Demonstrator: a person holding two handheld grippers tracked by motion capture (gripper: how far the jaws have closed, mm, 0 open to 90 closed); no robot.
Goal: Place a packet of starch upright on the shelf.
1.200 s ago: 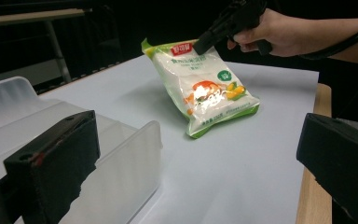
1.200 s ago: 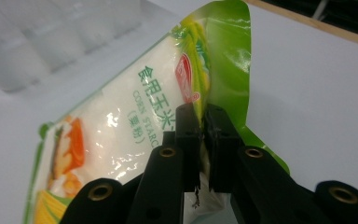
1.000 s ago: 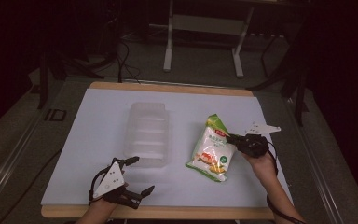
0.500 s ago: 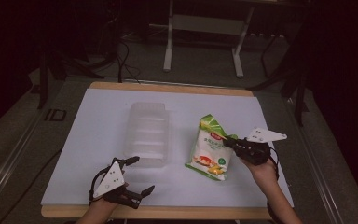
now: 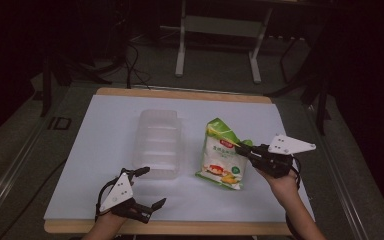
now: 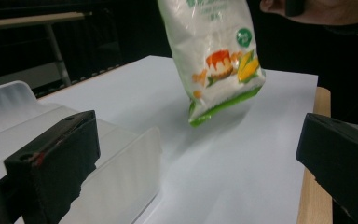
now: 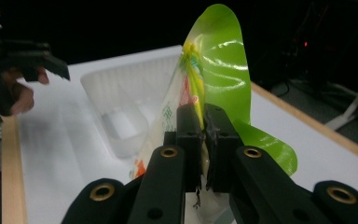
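A white and green snack bag (image 5: 223,155) hangs tilted just above the white table top (image 5: 105,130), right of centre. My right gripper (image 5: 241,149) is shut on its green upper edge. In the right gripper view the jaws pinch the bag (image 7: 219,60) flat at the right gripper (image 7: 202,116). A clear plastic container (image 5: 159,142) lies open side up in the middle of the table. My left gripper (image 5: 152,186) rests open near the front edge, just in front of that container. The left gripper view has the open left gripper (image 6: 196,154), the container (image 6: 121,172) at the left and the bag (image 6: 214,56) hanging ahead.
The table's wooden rim (image 5: 180,227) runs along the front. A metal frame (image 5: 220,30) and cables (image 5: 130,60) stand on the dark floor behind the table. The hand holding the left gripper (image 7: 18,70) is at the left of the right gripper view.
The right gripper has risen and come a little nearer to the person, lifting the bag from lying flat to hanging. The left gripper has stayed put.
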